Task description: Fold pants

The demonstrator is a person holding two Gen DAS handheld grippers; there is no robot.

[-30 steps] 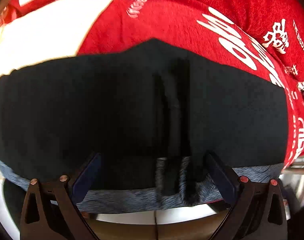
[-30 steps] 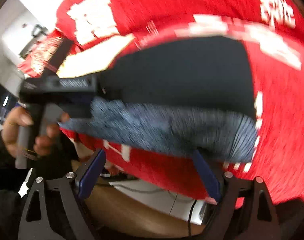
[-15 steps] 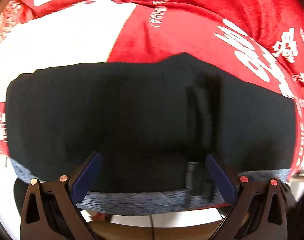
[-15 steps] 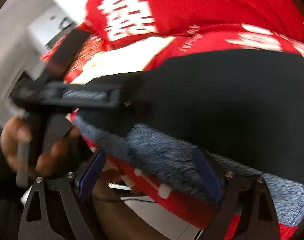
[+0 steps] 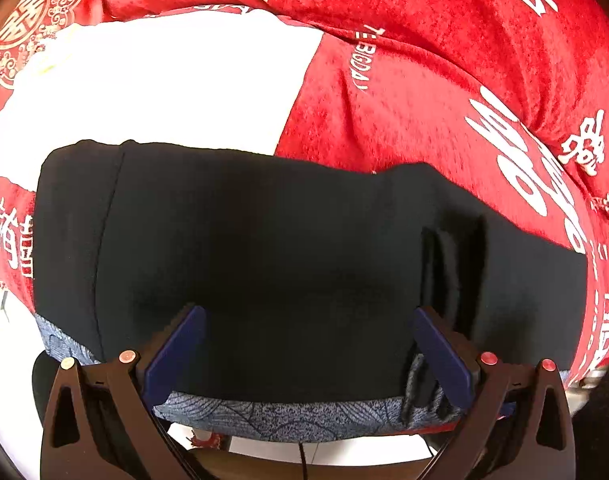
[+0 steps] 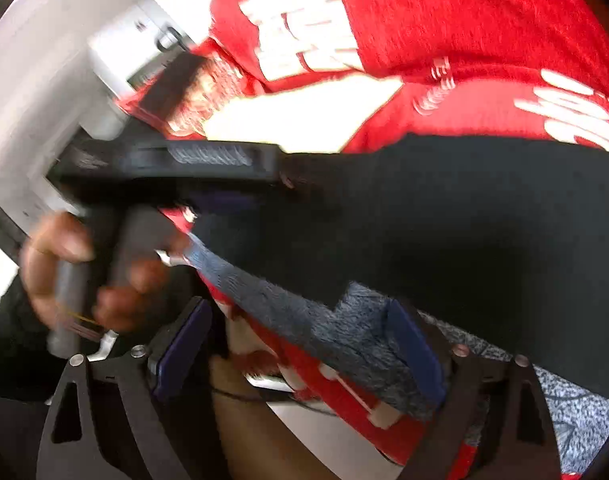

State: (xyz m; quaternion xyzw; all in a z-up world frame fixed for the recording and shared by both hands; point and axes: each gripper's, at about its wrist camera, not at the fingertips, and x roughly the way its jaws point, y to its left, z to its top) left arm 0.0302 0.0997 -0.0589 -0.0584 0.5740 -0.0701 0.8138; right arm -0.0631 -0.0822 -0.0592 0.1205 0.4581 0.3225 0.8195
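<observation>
Black pants [image 5: 288, 248] lie folded flat on a red printed cloth [image 5: 424, 80], with a grey-blue patterned waistband [image 5: 304, 416] along the near table edge. My left gripper [image 5: 304, 344] is open, its blue pads [image 5: 172, 352] wide apart just above the pants near the waistband. My right gripper [image 6: 300, 344] is open at the pants [image 6: 464, 232] near the waistband edge [image 6: 304, 320]. The right wrist view also shows the left gripper's body [image 6: 176, 160] held by a hand [image 6: 64, 264] over the pants' left end.
A white patch [image 5: 164, 84] of the cloth lies beyond the pants. The table's front edge runs below the waistband, with wooden floor [image 6: 272, 432] and a cable under it. A white wall and fixture [image 6: 116, 52] stand at left in the right wrist view.
The left gripper has shifted left along the pants, so the dark fold seam now sits by its right finger. The right gripper has swung left and nearer the waistband. Both stayed open.
</observation>
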